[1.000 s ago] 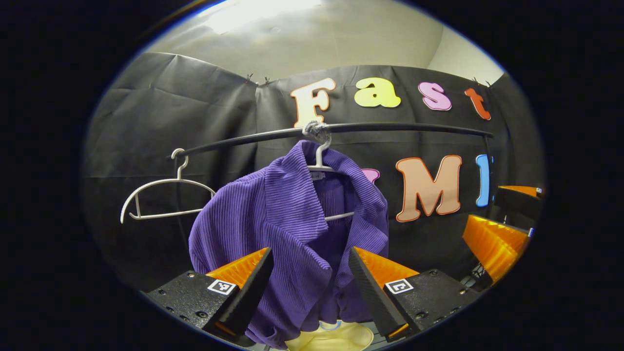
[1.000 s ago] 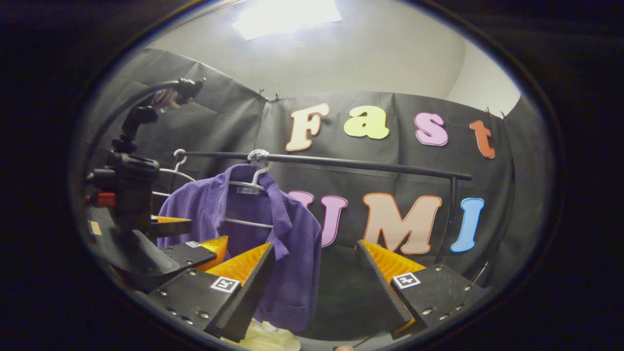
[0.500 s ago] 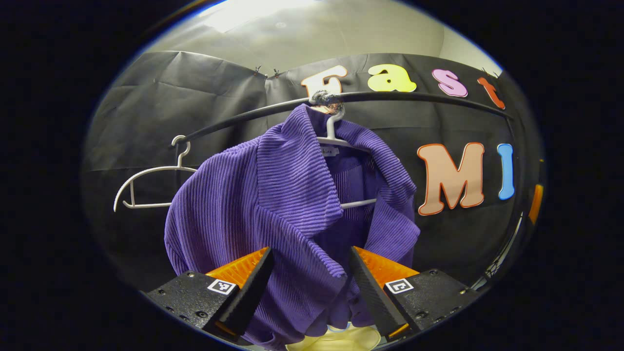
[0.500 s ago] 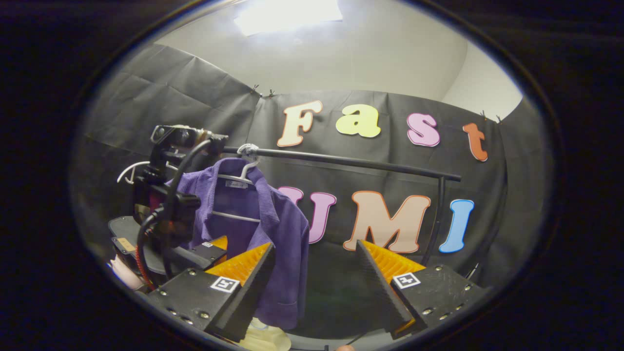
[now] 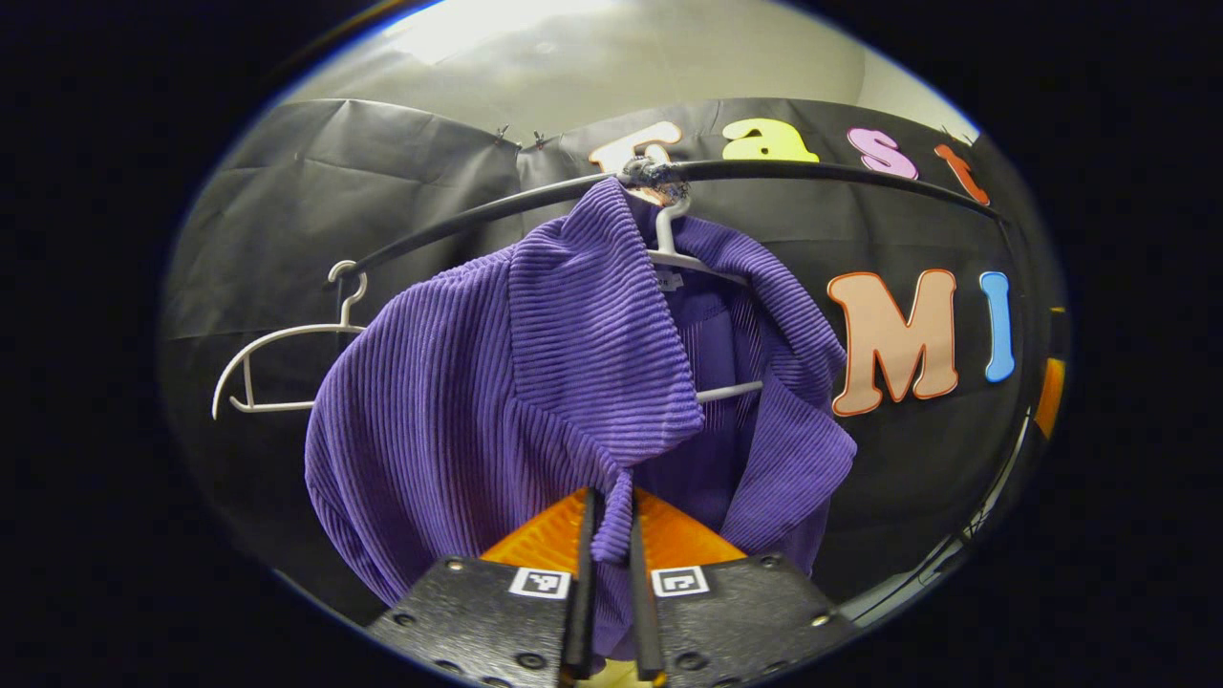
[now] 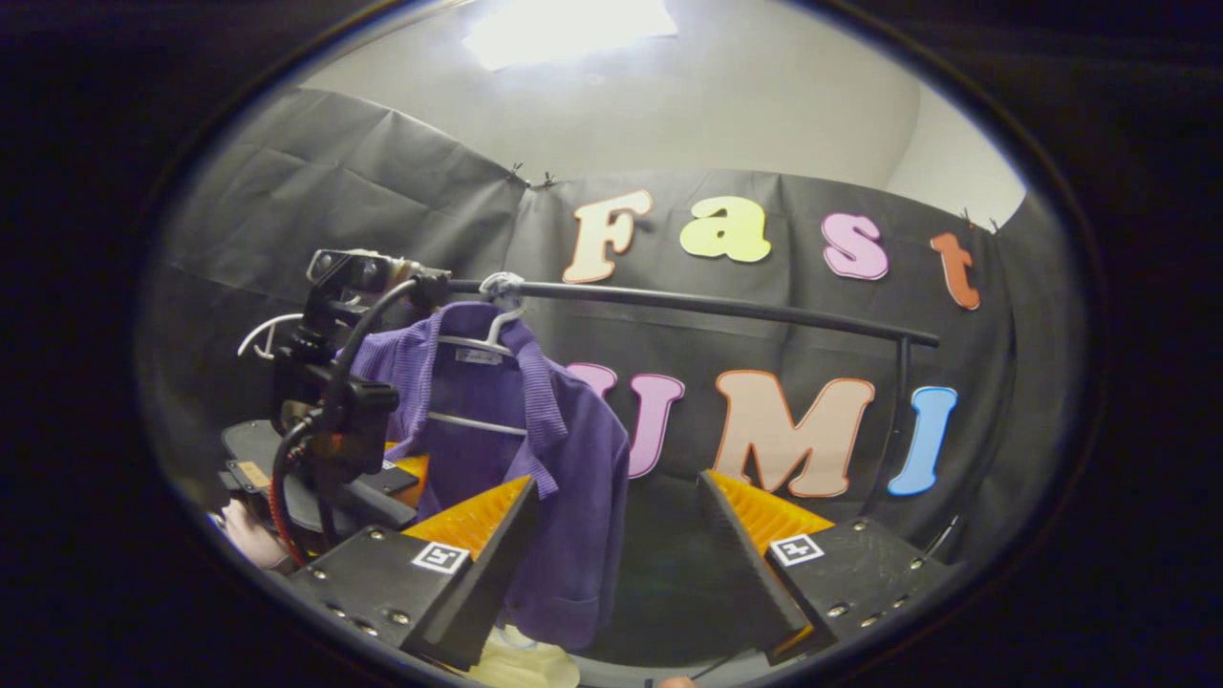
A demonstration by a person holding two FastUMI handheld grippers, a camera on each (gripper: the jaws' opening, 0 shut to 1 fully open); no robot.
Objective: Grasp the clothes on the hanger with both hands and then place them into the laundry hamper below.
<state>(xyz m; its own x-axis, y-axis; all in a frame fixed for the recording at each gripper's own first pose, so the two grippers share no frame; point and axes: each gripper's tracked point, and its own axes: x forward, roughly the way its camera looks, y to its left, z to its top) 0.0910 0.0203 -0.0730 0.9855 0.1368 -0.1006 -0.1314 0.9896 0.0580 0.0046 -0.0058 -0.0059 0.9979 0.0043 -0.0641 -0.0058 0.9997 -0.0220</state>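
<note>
A purple ribbed shirt (image 5: 497, 382) hangs on a white hanger (image 5: 683, 263) hooked over a black rail (image 5: 841, 172). My left gripper (image 5: 610, 502) is shut on the shirt's front edge just below the collar, with fabric pinched between both fingers. In the right gripper view the same shirt (image 6: 573, 449) hangs left of centre, and the left gripper (image 6: 406, 473) sits against its left side. My right gripper (image 6: 615, 483) stands open, short of the shirt, with nothing between its fingers. Its left finger overlaps the shirt's lower front in the view.
An empty white hanger (image 5: 277, 334) hangs on the rail to the left of the shirt. A pale yellow item (image 6: 521, 659) lies below the shirt's hem. The rail's upright post (image 6: 898, 420) stands at the right. A hand (image 6: 244, 535) holds the left gripper.
My left gripper moved in on the shirt and went from open to shut on its front edge. The right gripper stayed open and shifted only slightly.
</note>
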